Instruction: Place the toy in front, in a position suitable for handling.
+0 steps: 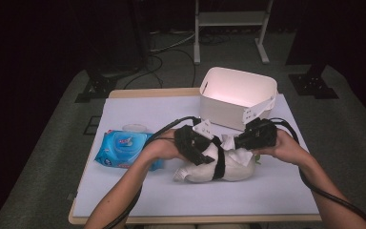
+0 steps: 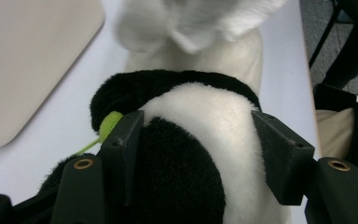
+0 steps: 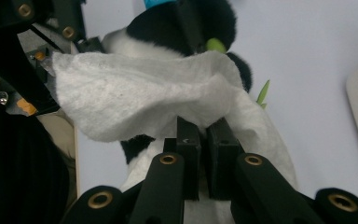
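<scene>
White sheeting covers my table (image 1: 138, 191), with grey carpet and dark stands around it. Nearest me, my forearms come in from six o'clock in the high view and meet over the middle of the sheet.

My left gripper (image 1: 201, 149) sits at about nine o'clock of the plush panda (image 1: 228, 167), which lies on its side near the table's centre, a black band across its pale belly. In the left gripper view my two jaws straddle the panda's (image 2: 191, 140) black-and-white body, both pads against the fur, so I read that as a grasp on the toy. A small green bit (image 2: 109, 123) pokes out by the left pad.

My right gripper (image 1: 248, 140) comes in from about three o'clock, just over the panda's upper side. In the right gripper view its jaws (image 3: 204, 140) are clenched tight on a fold of a white wipe (image 3: 135, 98), which drapes over the panda (image 3: 191, 23). I also see the wipe (image 1: 236, 151) in the high view, bunched between the two grippers and lying on the toy.

At about nine o'clock of the panda, touching my left wrist, lies a blue wipes packet (image 1: 121, 148).

Farther off, toward twelve to one o'clock, a white bin (image 1: 238, 98) stands at the sheet's back edge, near the right gripper. Beyond it I see a metal frame (image 1: 231, 28) on the floor.
</scene>
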Demonstrator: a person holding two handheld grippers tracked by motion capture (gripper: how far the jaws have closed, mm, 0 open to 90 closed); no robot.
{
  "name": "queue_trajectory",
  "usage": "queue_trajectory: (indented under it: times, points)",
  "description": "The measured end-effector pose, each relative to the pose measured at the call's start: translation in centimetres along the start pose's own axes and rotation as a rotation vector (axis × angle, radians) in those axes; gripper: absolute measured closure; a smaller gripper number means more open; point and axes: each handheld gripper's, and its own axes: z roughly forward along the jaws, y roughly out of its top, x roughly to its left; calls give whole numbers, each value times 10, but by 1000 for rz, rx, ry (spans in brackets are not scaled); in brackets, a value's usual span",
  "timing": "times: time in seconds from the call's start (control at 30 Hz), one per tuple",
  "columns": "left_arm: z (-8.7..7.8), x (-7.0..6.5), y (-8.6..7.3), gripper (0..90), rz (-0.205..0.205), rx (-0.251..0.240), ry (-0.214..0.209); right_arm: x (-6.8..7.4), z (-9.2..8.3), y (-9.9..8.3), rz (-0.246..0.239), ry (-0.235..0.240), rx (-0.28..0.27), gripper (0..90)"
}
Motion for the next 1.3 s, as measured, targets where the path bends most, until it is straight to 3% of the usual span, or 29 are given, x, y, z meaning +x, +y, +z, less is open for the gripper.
queue_trajectory:
  times: [0.13, 0.27, 0.4, 0.5, 0.6, 0.7, 0.77, 1.03, 1.17, 1.3]
  points:
    - [-2, -5, -4, 374, 0, 3, -3, 0, 5, 4, -4, -4, 16, 844]
    - [-4, -4, -6, 343, -35, -10, -19, 5, 14, 1, -14, 12, 34, 844]
    - [-11, -4, -5, 306, -65, -34, -29, 10, 16, -3, -12, 31, 38, 844]
    - [-17, -3, -5, 291, -74, -33, -8, 14, 16, -5, -21, 33, 44, 844]
    - [-17, -5, -5, 298, -81, -36, -20, 17, 17, -7, -18, 61, 49, 844]
    - [-16, -3, -5, 308, -95, -41, -23, 20, 17, -9, -11, 56, 45, 843]
    - [-16, -2, -4, 360, -102, -51, -44, 21, 17, -9, -7, 57, 41, 843]
    - [-13, 5, 0, 489, -152, -42, -53, 26, 17, -11, -27, 77, 48, 840]
    - [-10, 5, -1, 619, -144, -30, -77, 27, 16, -14, -23, 85, 36, 837]
    - [-10, 4, 1, 749, -121, -15, -60, 29, 16, -14, -28, 88, 45, 836]
